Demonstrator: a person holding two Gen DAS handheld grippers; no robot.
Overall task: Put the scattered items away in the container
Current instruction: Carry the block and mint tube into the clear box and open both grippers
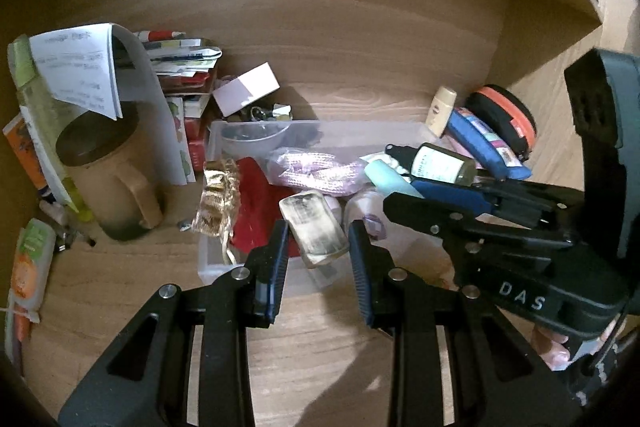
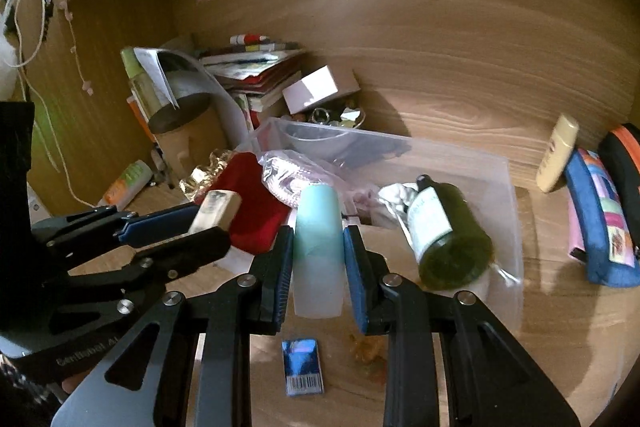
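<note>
My left gripper (image 1: 318,247) is clamped on a clear block (image 1: 314,229) with a dark smudged face, held over the near end of the bin (image 1: 256,131). My right gripper (image 2: 318,259) squeezes a pale teal tube (image 2: 319,251), also above the bin's near edge. Inside the bin lie a red cloth (image 2: 256,203), a bagged pink rope (image 1: 316,171) and a green bottle (image 2: 444,235) (on its side). A blue packet (image 2: 303,367) rests on the desk just beneath my right jaws.

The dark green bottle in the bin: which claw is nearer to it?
Right. The right claw, shut on a pale blue tube, sits just beside the bottle; the left claw, holding a clear block, is farther off.
</note>
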